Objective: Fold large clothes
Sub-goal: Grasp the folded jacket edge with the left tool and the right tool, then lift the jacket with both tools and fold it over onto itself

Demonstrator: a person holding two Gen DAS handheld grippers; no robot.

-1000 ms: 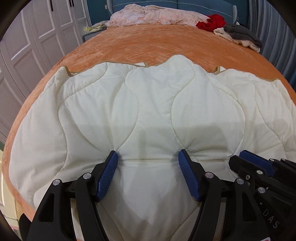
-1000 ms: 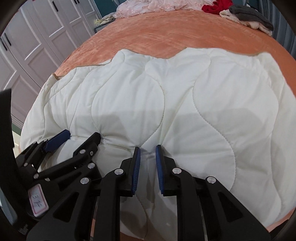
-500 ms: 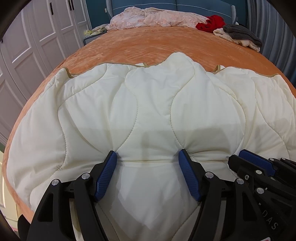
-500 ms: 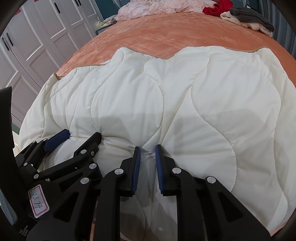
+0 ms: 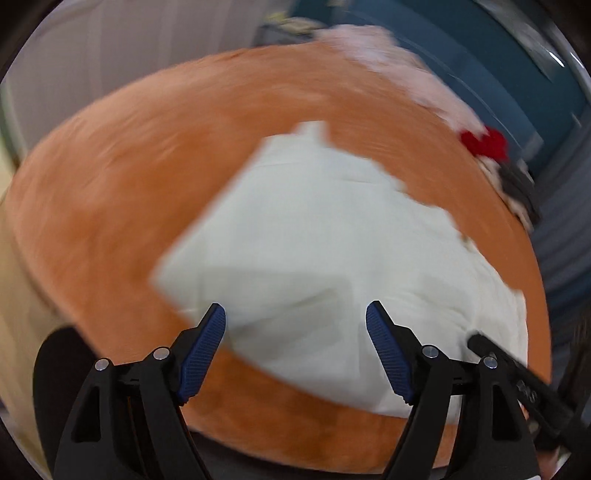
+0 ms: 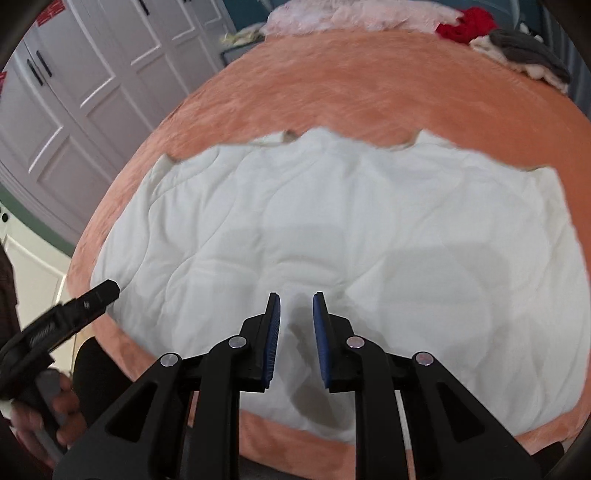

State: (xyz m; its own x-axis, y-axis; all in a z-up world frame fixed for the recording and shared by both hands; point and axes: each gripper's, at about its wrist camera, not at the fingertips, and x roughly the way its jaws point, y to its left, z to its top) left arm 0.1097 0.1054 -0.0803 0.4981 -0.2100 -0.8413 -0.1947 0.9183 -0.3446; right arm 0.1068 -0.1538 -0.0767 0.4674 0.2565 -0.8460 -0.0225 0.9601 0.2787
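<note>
One cream quilt (image 6: 332, 229) lies on one bed with an orange cover (image 6: 332, 88). At the far end of the bed sit one pink heap of cloth (image 6: 354, 16), one red garment (image 6: 467, 24) and one grey garment (image 6: 524, 48) on a pale one. Two grippers show: the left gripper (image 5: 295, 314) and the right gripper (image 6: 295, 295), each with two fingers. One hand (image 6: 40, 417) shows.

Orange plush bed (image 6: 369, 85), spread wide. On it, near edge: cream quilted comforter (image 6: 332, 221) lying flat. Along the far edge: pink fabric (image 6: 351, 14), red garment (image 6: 465, 22), grey and cream clothes (image 6: 524, 55) at far right.
</note>
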